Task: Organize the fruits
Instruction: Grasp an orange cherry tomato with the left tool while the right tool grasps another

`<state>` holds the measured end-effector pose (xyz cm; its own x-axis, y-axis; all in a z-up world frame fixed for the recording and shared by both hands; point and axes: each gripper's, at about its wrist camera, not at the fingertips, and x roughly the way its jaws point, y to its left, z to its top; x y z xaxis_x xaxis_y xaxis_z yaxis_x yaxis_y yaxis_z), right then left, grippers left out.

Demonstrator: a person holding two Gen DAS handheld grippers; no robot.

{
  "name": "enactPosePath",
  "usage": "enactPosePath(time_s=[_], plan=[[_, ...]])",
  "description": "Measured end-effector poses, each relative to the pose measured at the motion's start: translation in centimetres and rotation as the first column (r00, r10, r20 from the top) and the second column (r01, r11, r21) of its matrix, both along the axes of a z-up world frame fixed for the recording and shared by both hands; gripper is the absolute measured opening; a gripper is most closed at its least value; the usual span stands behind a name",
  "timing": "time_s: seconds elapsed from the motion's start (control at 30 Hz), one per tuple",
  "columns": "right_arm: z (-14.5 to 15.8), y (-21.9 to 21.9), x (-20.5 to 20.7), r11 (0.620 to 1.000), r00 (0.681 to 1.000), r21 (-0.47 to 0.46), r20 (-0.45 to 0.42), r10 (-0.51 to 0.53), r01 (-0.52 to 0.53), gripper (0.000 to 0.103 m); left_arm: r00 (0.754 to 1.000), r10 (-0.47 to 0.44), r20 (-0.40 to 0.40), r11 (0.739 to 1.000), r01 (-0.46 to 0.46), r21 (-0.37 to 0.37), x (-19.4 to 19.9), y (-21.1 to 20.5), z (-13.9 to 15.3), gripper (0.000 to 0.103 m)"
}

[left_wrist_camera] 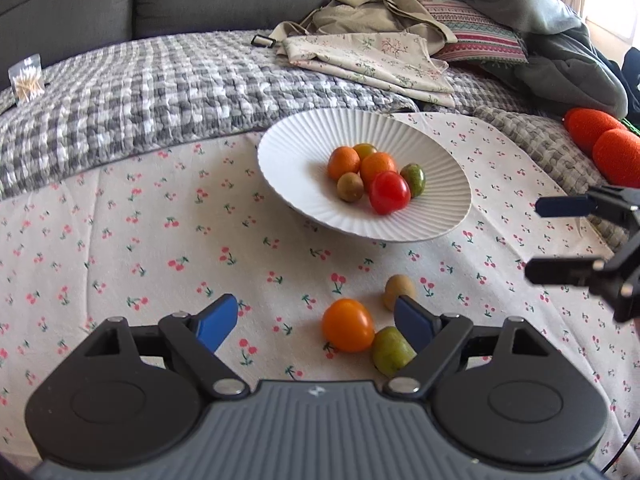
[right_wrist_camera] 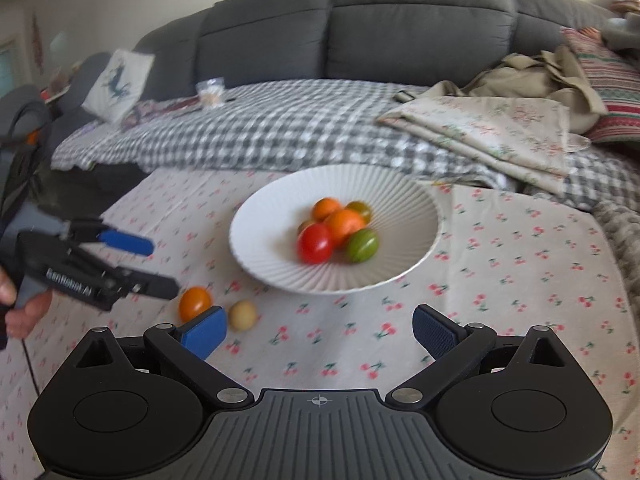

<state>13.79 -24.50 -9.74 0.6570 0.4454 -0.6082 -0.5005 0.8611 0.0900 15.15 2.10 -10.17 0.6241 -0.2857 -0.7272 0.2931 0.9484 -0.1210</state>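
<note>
A white ribbed plate [left_wrist_camera: 304,160] [right_wrist_camera: 264,236] on the cherry-print cloth holds several small fruits, among them a red one [left_wrist_camera: 389,192] [right_wrist_camera: 315,243]. Three loose fruits lie on the cloth in front of it: an orange one [left_wrist_camera: 347,325] [right_wrist_camera: 195,303], a green one [left_wrist_camera: 390,350] and a tan one [left_wrist_camera: 398,290] [right_wrist_camera: 242,314]. My left gripper [left_wrist_camera: 320,320] [right_wrist_camera: 160,266] is open and empty, with the orange fruit between its fingers and the green one by its right finger. My right gripper [right_wrist_camera: 320,330] [left_wrist_camera: 532,238] is open and empty, near the plate's front edge.
The cloth [left_wrist_camera: 160,240] lies on a grey checked blanket [left_wrist_camera: 160,80] over a dark sofa [right_wrist_camera: 400,32]. Folded floral cloth [left_wrist_camera: 372,60], a striped pillow [left_wrist_camera: 472,32] and clothes sit behind the plate. Two orange rolls [left_wrist_camera: 604,140] lie at the right.
</note>
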Motion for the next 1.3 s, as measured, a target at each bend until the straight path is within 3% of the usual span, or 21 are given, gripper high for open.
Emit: enactPosePath(time_s=[0.13, 0.43, 0.6, 0.77, 0.9, 1.3], plan=[[-0.8, 0.7, -0.5, 0.999, 0.999, -0.011, -0.007, 0.039, -0.039, 0.1, 1.0, 0.004, -0.028, 1.0, -0.004, -0.017, 0.1, -0.2, -0.8, 0.082], [-1.5, 1.7, -0.7, 0.998, 0.997, -0.015, -0.023, 0.069, -0.069, 0.1, 0.997, 0.034, -0.069, 0.994, -0.041, -0.105, 0.7, 0.3, -1.9, 0.062], [-1.6, 2.7, -1.2, 0.995, 0.995, -0.021, -0.02, 0.098, -0.099, 0.1, 0.997, 0.034, -0.069, 0.993, -0.042, -0.112, 0.9, -0.2, -2.5, 0.054], [-1.9, 3.2, -1.3, 0.993, 0.994, -0.028, -0.023, 0.11, -0.11, 0.1, 0.996, 0.042, -0.081, 0.992, -0.051, -0.119, 1.2, -0.3, -2.9, 0.038], [-2.2, 3.4, -1.3, 0.993, 0.993, -0.028, -0.031, 0.11, -0.111, 0.1, 0.997, 0.032, -0.069, 0.994, -0.039, -0.105, 1.2, -0.6, -3.2, 0.032], [-2.6, 3.9, -1.2, 0.994, 0.992, 0.005, -0.052, 0.112, -0.112, 0.099, 0.996, 0.072, -0.044, 0.992, -0.076, -0.104, 1.0, 1.2, -1.8, 0.029]])
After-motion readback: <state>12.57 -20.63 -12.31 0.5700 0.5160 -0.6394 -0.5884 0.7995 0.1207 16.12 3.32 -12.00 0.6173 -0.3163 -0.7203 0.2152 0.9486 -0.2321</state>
